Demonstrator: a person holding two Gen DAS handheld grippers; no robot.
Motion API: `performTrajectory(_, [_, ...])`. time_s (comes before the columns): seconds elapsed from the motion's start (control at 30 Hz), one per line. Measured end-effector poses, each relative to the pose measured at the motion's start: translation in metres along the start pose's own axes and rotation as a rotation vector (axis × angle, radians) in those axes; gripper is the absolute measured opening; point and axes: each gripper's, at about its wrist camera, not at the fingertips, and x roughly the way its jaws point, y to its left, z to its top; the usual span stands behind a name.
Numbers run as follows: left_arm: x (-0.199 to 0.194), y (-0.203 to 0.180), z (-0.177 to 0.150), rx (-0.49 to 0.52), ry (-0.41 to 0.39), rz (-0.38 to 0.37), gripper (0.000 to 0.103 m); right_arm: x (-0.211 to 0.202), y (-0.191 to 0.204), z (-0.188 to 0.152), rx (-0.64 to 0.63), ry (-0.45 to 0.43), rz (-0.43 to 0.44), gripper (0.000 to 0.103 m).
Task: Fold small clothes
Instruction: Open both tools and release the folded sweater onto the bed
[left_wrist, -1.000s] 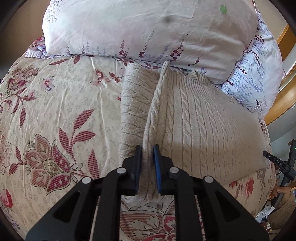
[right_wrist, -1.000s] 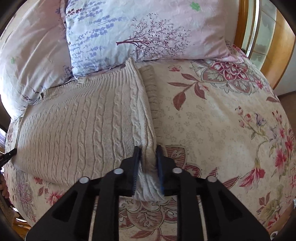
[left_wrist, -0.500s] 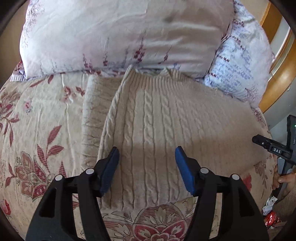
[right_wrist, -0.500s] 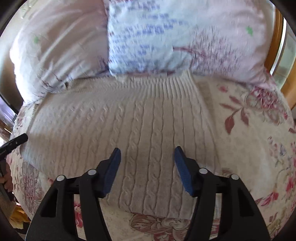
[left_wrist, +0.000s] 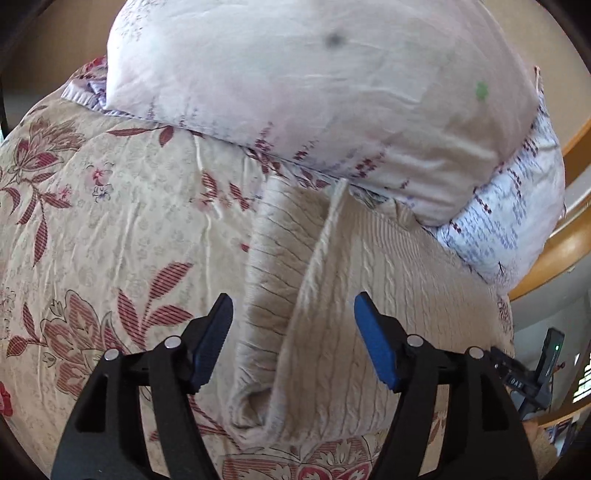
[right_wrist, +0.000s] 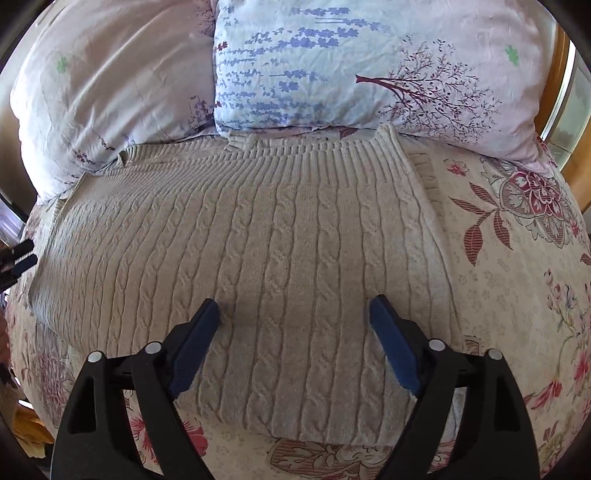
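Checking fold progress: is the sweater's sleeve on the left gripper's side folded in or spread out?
Spread out. The sleeve lies flat on the bedspread beside the sweater body, between the open left gripper.

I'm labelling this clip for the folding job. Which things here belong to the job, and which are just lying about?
Part of the job:
sweater
left gripper, open above the sweater's edge
right gripper, open above the sweater

Just there:
pink pillow
blue pillow
bedspread

Beige cable-knit sweater (right_wrist: 280, 236); cream bedspread (left_wrist: 110, 229) with red flowers; lilac pillow (right_wrist: 351, 66) printed with purple sprigs
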Motion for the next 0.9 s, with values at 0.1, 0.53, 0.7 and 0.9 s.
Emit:
performTrajectory(0.1, [0.009,0.016,0.009,-0.046,0.046,-0.018,0.068,0.001,0.001,0.001,-0.01,0.003,0.0,0.09])
performTrajectory(0.53, [0.032,0.018,0.016,-0.081,0.117,-0.131,0.054,0.003,0.001,0.004,-0.023,0.007,0.006,0.094])
performTrajectory(0.7, [0.036,0.008,0.014,-0.08,0.104,-0.117,0.054,0.006,0.003,0.004,-0.029,0.006,0.006,0.095])
performTrajectory(0.9, [0.044,-0.006,0.012,-0.074,0.119,-0.098,0.031,0.006,0.004,0.003,-0.03,0.005,0.008,0.095])
